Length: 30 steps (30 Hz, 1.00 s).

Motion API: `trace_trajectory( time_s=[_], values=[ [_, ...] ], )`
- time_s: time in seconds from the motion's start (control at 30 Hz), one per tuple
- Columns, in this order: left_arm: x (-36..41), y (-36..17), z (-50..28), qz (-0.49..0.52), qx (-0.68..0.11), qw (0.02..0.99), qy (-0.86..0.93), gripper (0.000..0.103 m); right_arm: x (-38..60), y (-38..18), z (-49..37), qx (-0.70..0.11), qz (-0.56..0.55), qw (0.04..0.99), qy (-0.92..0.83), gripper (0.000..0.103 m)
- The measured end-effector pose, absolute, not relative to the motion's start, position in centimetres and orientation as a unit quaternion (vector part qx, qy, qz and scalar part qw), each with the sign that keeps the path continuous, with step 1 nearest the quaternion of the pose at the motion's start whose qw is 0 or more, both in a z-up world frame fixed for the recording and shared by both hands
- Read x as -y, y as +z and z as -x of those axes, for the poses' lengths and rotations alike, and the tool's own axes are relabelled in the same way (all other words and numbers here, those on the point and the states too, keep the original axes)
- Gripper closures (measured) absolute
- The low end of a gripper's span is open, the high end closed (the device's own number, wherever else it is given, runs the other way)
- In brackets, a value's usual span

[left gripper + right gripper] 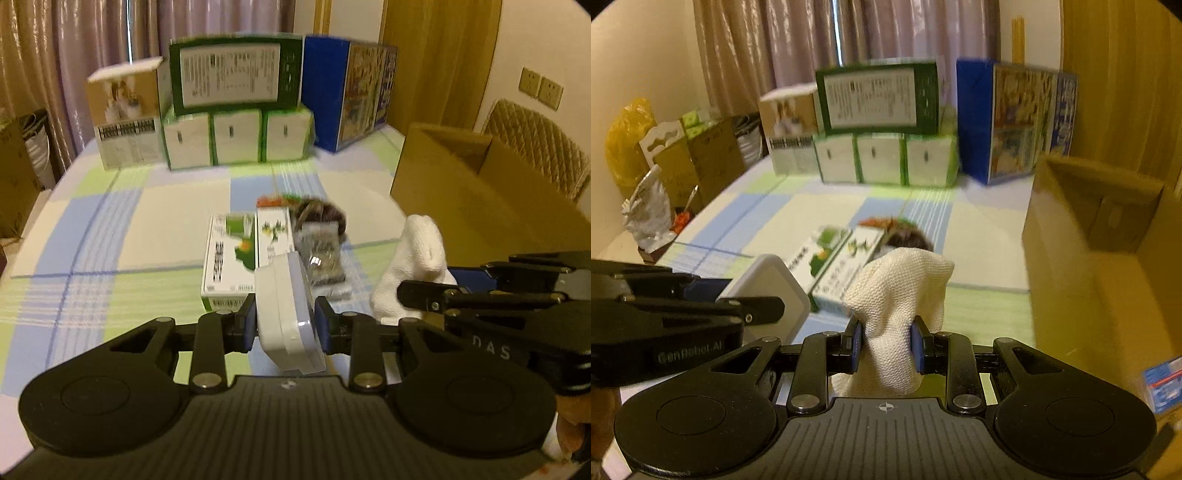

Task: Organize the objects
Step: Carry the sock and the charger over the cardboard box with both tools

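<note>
- Above the checked tablecloth (110, 206), the left gripper (284, 325) pinches a white flat case (286, 314) (tilted on edge), clear of the table.
- Beside it, the right gripper (886, 345) squeezes a bunched white cloth (897, 295), near the open cardboard box (1089, 236).

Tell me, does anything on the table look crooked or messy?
Not much. The small boxes and the packet lie side by side in a neat row, and the big boxes at the back are stacked straight. Only the white case in the left gripper sits tilted.
</note>
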<state>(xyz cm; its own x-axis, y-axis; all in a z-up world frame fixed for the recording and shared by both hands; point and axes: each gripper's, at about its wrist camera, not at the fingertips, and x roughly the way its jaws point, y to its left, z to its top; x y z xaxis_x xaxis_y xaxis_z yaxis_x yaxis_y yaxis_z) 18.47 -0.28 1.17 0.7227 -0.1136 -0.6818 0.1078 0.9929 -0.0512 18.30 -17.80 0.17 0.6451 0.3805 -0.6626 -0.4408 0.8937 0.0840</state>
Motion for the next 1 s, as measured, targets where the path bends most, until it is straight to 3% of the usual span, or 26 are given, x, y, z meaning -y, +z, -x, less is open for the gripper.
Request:
trace_trajectory(
  time_s=[0.4,0.67,0.9,1.0],
  values=[
    [7.8,10.4,-17.2,-0.015,-0.316,0.94,-0.127,0.076,27.3,11.2,-15.0,-0.279,0.049,0.945,0.163,0.079],
    [17.1,11.8,-18.4,-0.033,-0.31,0.927,-0.207,0.076,35.5,11.0,-15.7,-0.316,0.042,0.944,0.088,0.079],
    [22.3,9.4,-20.3,-0.047,-0.321,0.914,-0.245,0.076,39.1,9.6,-16.5,-0.335,0.025,0.939,0.07,0.079],
    [22.8,8.3,-21.0,-0.035,-0.329,0.911,-0.246,0.066,40.2,9.1,-16.7,-0.339,0.019,0.939,0.063,0.079]
  ],
)
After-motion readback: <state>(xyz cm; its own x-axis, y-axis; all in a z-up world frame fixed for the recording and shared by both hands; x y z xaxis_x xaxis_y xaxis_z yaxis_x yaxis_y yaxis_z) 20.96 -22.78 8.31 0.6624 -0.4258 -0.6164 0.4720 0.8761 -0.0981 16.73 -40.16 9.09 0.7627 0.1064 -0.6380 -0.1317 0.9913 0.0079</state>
